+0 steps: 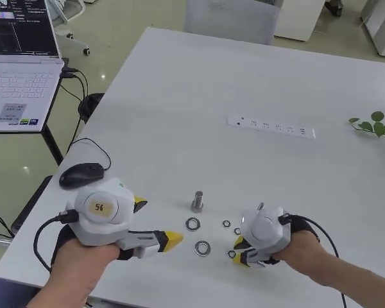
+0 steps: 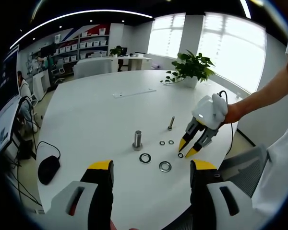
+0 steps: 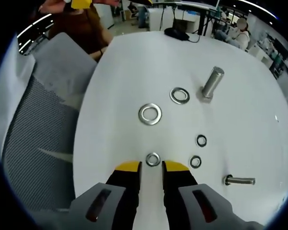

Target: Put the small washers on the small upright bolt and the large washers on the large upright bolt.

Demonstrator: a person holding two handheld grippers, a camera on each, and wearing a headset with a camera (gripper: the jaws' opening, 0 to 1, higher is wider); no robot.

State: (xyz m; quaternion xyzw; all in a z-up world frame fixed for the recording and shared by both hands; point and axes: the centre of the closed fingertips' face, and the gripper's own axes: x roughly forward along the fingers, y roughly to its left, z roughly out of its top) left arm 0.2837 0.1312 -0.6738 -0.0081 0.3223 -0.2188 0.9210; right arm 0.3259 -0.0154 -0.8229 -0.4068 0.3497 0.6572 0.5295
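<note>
Spanning most of the head view, white table [image 1: 179,96] carries everything. Left claw [image 1: 156,221] sits lower left, jaws spread wide, holding nothing. Right claw [image 3: 152,166] sits lower right in head view, jaws nearly together with a narrow gap, pinching nothing. Large bolt [image 1: 197,200] stands upright at lower centre. One large washer [image 1: 192,224] lies flat just below it, another large washer [image 1: 202,248] lower still. Small bolt [image 2: 171,123] stands upright, right of large bolt. One small washer [image 3: 153,159] lies just ahead of right claw tips. Another small washer [image 3: 195,161] and a third small washer [image 3: 201,140] lie to their right in right gripper view.
</note>
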